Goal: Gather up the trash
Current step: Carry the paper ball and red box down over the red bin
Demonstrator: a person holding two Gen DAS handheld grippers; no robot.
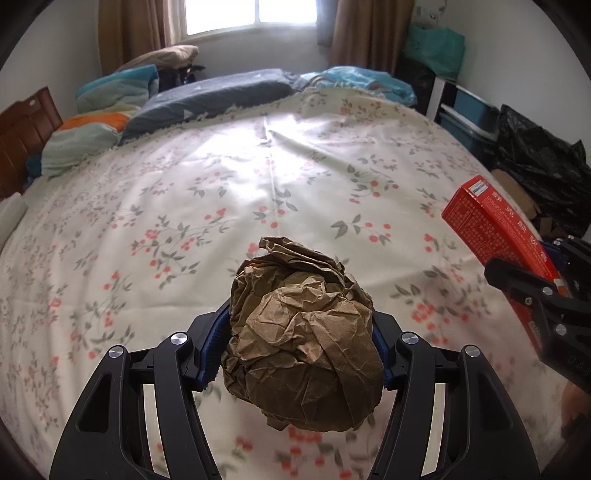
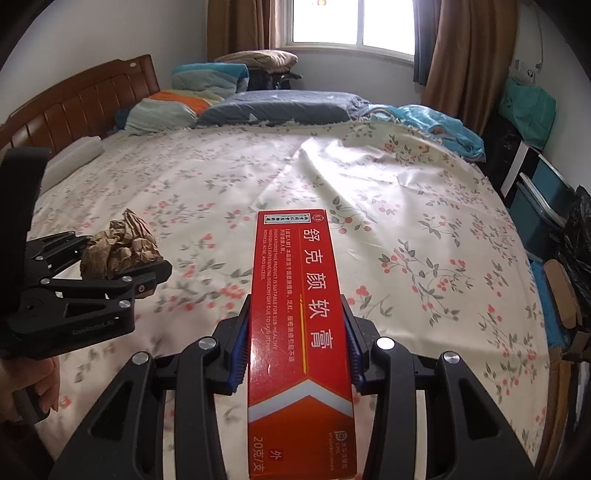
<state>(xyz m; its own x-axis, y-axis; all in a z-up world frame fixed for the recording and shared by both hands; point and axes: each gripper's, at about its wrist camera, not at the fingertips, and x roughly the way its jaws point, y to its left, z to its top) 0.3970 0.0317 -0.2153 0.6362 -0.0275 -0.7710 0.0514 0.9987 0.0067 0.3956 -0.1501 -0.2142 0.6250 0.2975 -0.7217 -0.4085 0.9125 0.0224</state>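
My left gripper [image 1: 295, 343] is shut on a crumpled brown paper ball [image 1: 303, 332] and holds it above the flowered bed sheet [image 1: 184, 192]. My right gripper [image 2: 297, 347] is shut on a long red ointment box [image 2: 295, 314] with white Chinese lettering, also held above the bed. In the left wrist view the red box [image 1: 491, 229] and the right gripper [image 1: 535, 295] show at the right edge. In the right wrist view the paper ball [image 2: 118, 251] and the left gripper [image 2: 92, 280] show at the left.
Pillows and folded blankets [image 1: 207, 96] lie at the head of the bed, with a wooden headboard [image 2: 74, 103] on the left. A black plastic bag [image 1: 543, 170], blue storage bins [image 1: 469, 118] and cardboard stand beside the bed's right edge. A window [image 2: 351, 22] is behind.
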